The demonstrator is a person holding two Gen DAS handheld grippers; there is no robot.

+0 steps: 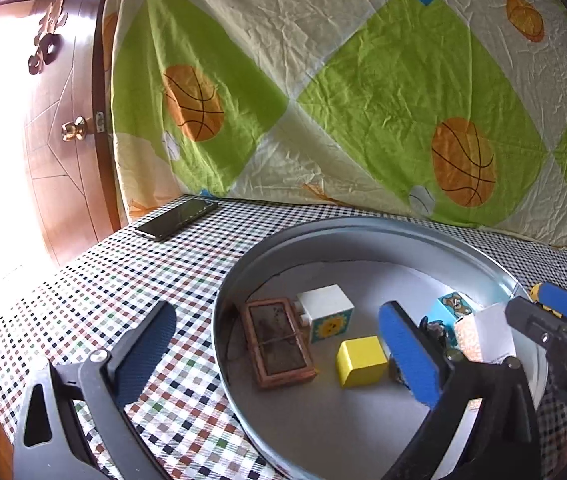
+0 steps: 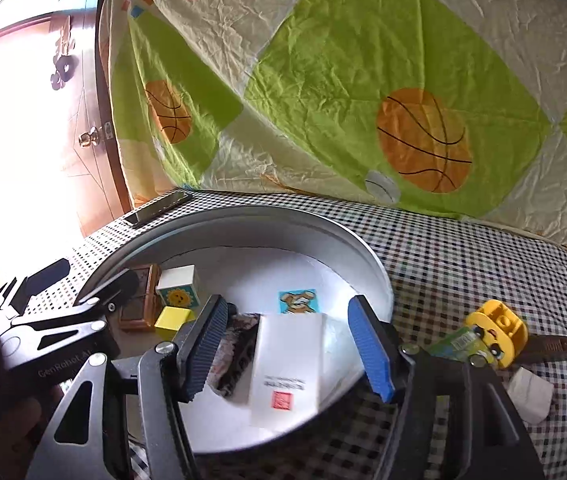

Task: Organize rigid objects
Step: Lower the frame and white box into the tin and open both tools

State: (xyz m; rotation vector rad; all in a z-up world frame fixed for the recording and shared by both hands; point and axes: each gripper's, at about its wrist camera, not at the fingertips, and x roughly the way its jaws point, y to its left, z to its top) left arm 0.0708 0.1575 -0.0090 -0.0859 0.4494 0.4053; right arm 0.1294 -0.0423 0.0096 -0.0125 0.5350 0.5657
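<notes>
A round metal tin [image 1: 227, 280] stands on the checked cloth. In it lie a brown framed box [image 1: 279, 344], a white cube with a sun face [image 1: 325, 312], a yellow block [image 1: 361, 360] and a blue bear cube [image 1: 453, 308]. My left gripper [image 1: 279, 310] is wide open and straddles the tin's near-left rim, one finger outside and one inside. My right gripper [image 2: 288, 304] is open over the tin. A white box [image 2: 287, 364] lies between its pads with a gap on each side. A dark patterned object [image 2: 235, 344] sits beside the box.
A phone [image 1: 177, 218] lies at the table's far left corner. Right of the tin [image 2: 379, 276] sit a yellow toy piece [image 2: 497, 330], a green carton [image 2: 457, 342], a brown bar [image 2: 551, 346] and a white piece [image 2: 529, 396]. A basketball quilt hangs behind; a wooden door stands left.
</notes>
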